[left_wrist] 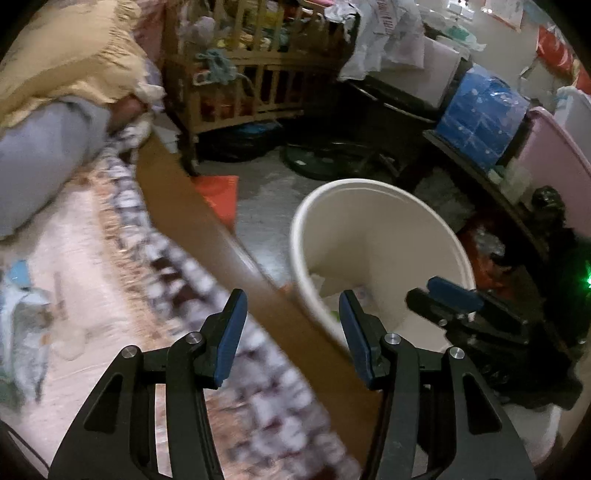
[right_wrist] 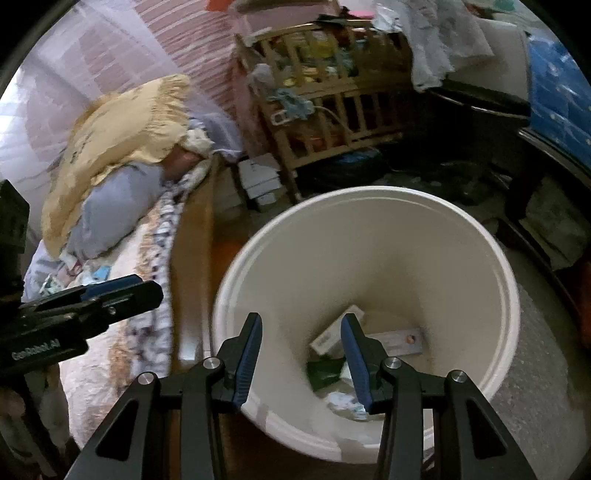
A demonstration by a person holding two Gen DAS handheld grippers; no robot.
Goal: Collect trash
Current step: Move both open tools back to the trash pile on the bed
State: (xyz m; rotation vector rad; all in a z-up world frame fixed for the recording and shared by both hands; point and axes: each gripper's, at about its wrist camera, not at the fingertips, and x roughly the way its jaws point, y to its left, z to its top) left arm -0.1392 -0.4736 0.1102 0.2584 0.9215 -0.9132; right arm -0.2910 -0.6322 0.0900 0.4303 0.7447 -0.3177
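Both wrist views downward, sharing bucket [left_wrist: 384, 236], perhaps bedside

Only one readable text: white lettering "GenRobot.AI" on the black body of the left gripper [right_wrist: 122, 291], seen in the right wrist view well left of the white bucket [right_wrist: 509, 295]. Printed cartons [right_wrist: 325, 338] down inside the bucket carry markings, too blurred to read. Red print on hanging white plastic bags [left_wrist: 388, 26], far beyond the bucket, is illegible.
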